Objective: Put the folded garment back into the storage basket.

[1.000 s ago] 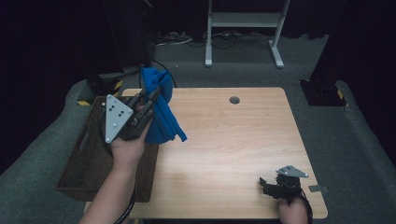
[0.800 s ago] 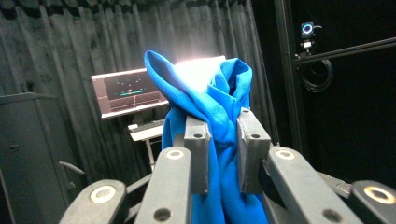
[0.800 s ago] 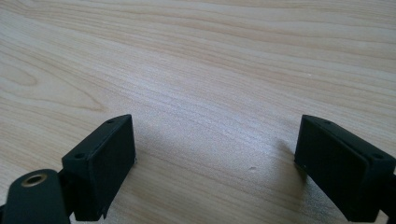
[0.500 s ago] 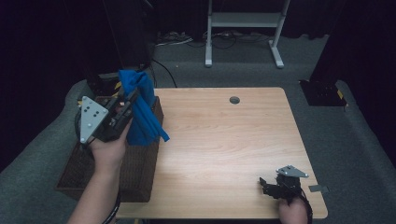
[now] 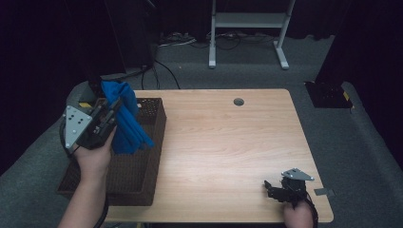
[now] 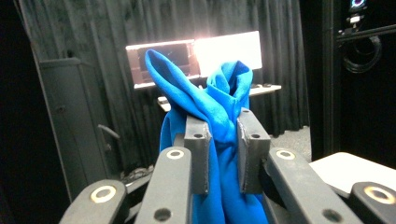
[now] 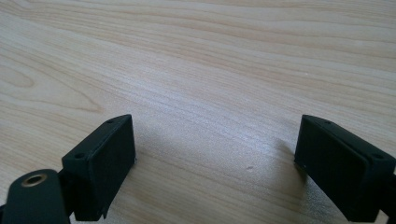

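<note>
In the high view the blue cloth [image 5: 124, 124] hangs over the wicker basket [image 5: 153, 142], its tail near the 3 o'clock rim and likely to snag; the left gripper view shows the left gripper [image 6: 222, 148] clamped on it, folds rising toward 12 o'clock; the right gripper view shows the right gripper [image 7: 215, 163] with jaws apart on the table [image 7: 210, 70].

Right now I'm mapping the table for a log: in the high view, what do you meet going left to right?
Left gripper → blue cloth → basket → table hole → right gripper.
</note>
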Motion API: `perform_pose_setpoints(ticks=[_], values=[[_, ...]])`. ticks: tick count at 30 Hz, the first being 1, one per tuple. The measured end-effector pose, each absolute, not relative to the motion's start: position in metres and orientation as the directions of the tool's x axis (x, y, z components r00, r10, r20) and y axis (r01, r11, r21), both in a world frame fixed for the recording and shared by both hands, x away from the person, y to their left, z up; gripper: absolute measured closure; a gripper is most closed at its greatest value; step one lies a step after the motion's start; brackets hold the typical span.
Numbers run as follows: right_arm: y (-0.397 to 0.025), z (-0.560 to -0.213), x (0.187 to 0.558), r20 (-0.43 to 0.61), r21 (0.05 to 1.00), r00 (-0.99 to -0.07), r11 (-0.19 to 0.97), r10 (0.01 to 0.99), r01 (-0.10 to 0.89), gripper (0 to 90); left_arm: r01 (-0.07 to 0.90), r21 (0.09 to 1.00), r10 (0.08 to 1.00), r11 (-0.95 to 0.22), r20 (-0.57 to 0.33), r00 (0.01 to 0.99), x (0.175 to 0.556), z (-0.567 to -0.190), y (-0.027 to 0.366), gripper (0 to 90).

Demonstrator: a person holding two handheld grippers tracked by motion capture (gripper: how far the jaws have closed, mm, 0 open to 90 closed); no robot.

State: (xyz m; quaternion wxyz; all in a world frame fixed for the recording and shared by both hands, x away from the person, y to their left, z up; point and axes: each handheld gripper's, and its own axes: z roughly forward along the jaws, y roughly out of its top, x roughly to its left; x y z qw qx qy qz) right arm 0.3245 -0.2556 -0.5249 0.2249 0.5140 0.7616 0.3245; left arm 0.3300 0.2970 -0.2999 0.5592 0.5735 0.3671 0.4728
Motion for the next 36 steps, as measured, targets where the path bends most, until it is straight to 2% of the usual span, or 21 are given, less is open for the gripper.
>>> perform_pose_setpoints(ticks=[10, 23, 36], values=[[-0.256, -0.525, 0.324, -0.009, 0.726, -0.369, 0.260, 0.930, 0.637, 12.2, -0.033, 0.996, 0.961, -0.079, 0.085, 0.264, 0.337, -0.329, 0.335, 77.5], [-0.256, -0.525, 0.324, -0.010, 0.726, -0.364, 0.257, 0.931, 0.638, 12.2, 0.045, 0.995, 0.977, -0.089, 0.079, 0.197, 0.338, -0.356, 0.381, 77.4], [-0.256, -0.525, 0.324, -0.010, 0.726, -0.364, 0.257, 0.931, 0.638, 12.3, 0.101, 0.992, 0.978, -0.070, 0.049, 0.201, 0.336, -0.375, 0.413, 77.5]])
